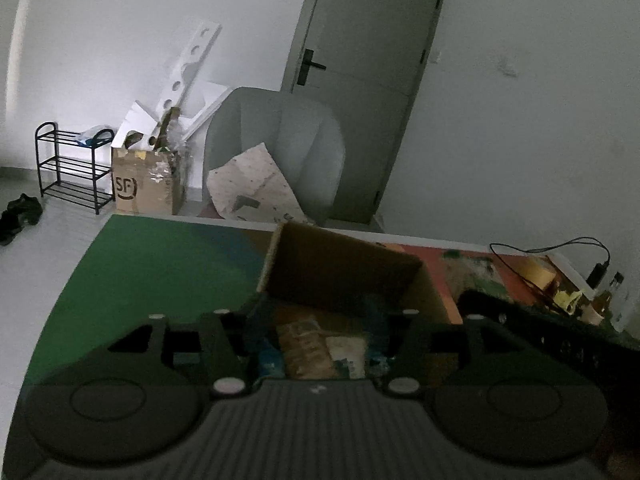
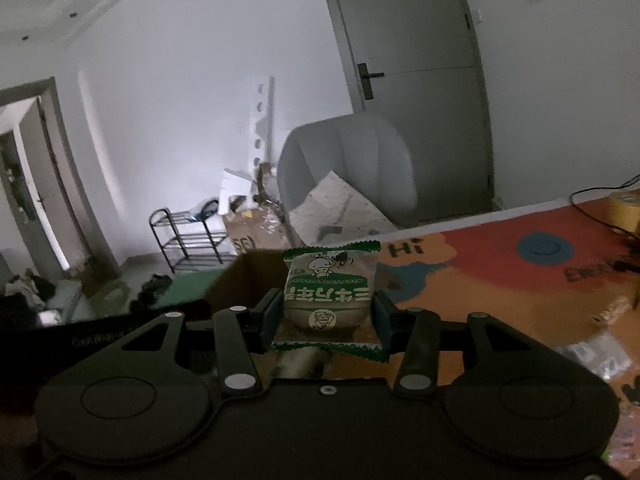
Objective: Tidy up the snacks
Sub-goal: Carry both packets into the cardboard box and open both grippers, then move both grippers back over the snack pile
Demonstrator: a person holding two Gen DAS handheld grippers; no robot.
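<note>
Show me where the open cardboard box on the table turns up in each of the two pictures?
Left wrist view: the cardboard box sits mid-frame, just beyond the jaws, with snack packets inside.
Right wrist view: only part of the cardboard box shows, left of the held green snack packet.
Shared landmark: the grey armchair before the door.

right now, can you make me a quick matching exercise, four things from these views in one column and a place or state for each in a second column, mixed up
Things:
1. green-edged snack packet
2. cardboard box
3. left claw
4. roll of tape

Places or states:
A. open on the table, snack packets inside
B. at the far right of the table, by a black cable
C. clamped between the right claw's pads
D. open, over the box, nothing gripped

Pairs: 1-C, 2-A, 3-D, 4-B
</note>
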